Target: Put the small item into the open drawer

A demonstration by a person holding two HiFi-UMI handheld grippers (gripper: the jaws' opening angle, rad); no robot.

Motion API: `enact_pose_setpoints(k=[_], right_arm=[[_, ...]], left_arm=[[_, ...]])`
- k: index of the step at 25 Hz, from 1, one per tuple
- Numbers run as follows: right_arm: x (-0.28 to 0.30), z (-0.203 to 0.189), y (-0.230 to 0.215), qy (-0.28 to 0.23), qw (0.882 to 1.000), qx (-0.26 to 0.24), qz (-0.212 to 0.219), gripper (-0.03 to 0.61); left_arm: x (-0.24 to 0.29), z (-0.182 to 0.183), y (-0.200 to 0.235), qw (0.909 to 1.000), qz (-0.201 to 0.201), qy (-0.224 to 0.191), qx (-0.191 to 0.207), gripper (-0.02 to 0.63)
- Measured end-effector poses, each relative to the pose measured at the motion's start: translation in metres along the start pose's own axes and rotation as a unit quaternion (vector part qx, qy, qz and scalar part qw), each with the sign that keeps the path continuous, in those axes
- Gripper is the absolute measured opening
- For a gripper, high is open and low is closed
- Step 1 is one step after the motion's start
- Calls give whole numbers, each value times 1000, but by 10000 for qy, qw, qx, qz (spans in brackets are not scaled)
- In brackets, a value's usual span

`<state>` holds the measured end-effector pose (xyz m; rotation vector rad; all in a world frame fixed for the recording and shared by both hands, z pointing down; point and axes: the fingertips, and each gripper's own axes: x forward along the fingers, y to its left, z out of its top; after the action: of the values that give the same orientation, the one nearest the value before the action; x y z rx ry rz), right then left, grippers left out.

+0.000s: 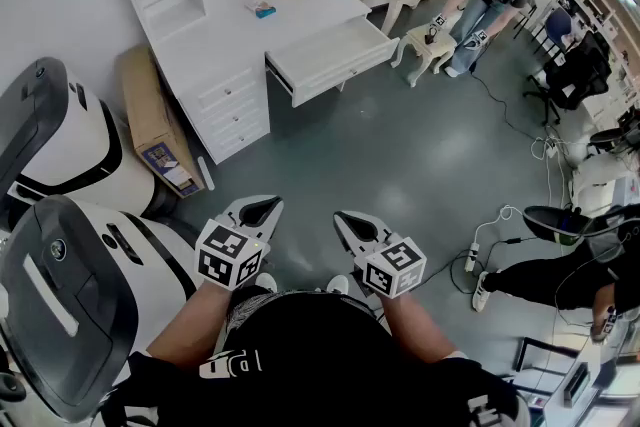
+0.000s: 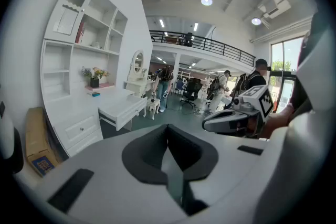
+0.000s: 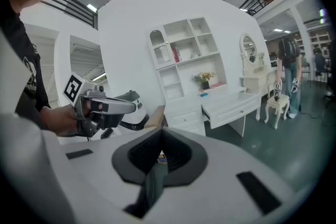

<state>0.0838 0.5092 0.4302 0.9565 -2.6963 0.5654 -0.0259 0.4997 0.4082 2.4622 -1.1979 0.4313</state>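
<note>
On the desk [image 1: 215, 40], small item [image 1: 262, 9]: head view shows it near the open drawer [image 1: 335, 55], well apart from both grippers; step closer first.
Left gripper [image 2: 168, 131]: own view, jaws clenched together, empty.
Right gripper [image 3: 160, 141]: own view, clenched, empty; part the jaws only near the item.

The head camera looks steeply down from above the person. The left tongs [image 1: 262, 207] and right tongs [image 1: 350, 220] lie close below it, and the white table [image 1: 295, 20] stands well ahead of them. Each gripper camera sits just behind its own tongs and faces forward along them. All three views share the table and its open drawer [image 1: 335, 55]. Each gripper view also catches the other tongs beside it.
</note>
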Motion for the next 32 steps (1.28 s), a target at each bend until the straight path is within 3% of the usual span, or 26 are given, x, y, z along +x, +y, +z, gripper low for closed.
enact_pose_setpoints(k=[21,32], right_arm=[[5,2,0,-131,9998,162,50,8],[29,4,12,-16,9995,-190,-250,8]], left_arm=[[2,1,3,10000,-1,-62,13,15],[-4,-1,29,9999,-60,-104,-1,15]])
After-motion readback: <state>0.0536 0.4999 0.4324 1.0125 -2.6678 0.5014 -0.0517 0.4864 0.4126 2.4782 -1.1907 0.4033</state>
